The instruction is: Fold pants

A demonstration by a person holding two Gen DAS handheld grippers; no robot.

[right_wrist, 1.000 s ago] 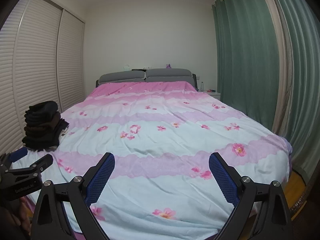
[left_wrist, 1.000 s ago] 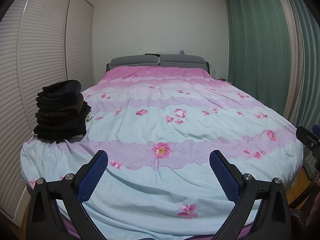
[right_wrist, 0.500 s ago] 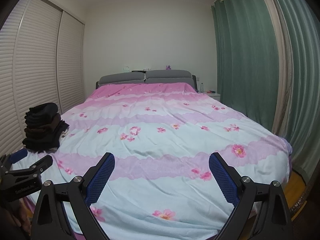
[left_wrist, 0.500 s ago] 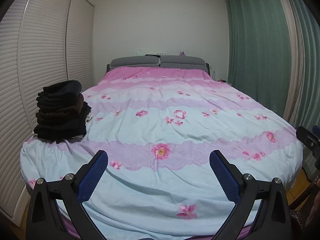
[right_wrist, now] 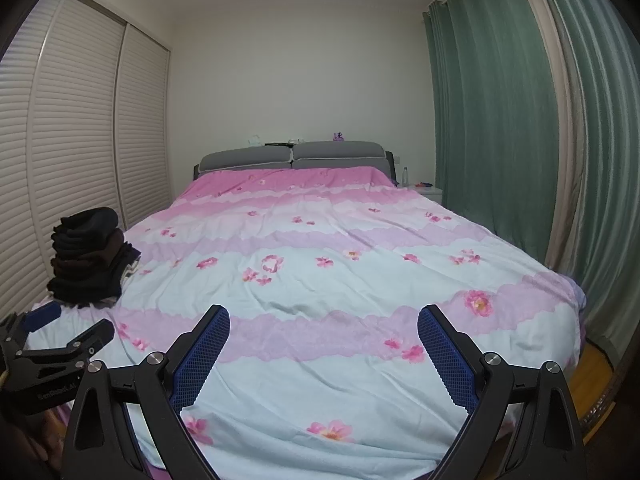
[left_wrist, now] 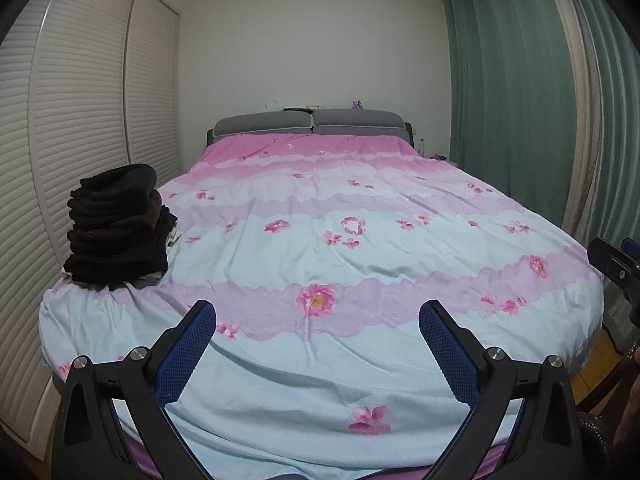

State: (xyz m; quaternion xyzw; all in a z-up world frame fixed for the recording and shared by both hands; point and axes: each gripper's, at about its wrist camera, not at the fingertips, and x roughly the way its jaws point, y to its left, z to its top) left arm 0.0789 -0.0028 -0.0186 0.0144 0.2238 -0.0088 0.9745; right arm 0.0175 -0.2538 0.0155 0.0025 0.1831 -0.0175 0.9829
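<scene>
Left gripper (left_wrist: 318,326) and right gripper (right_wrist: 324,330) both spread wide, holding nothing, lower frames cut off, stack of dark folded pants (left_wrist: 116,224) far left of both (individual garments hard to separate), on floral duvet (left_wrist: 340,256), green curtains (right_wrist: 500,120), louvred wardrobe (left_wrist: 80,120)

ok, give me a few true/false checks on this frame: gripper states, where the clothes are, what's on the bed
1. The left gripper is open and holds nothing. True.
2. The right gripper is shut on a pair of pants. False: it is open and empty.
3. The stack of dark folded clothes sits at the left edge of the bed. True.
4. The floral pink and pale blue bedspread has pants spread flat across its middle. False: its middle shows only the flower print.
5. The long green curtains hang on the wardrobe side. False: they hang opposite the white louvred wardrobe doors.
</scene>
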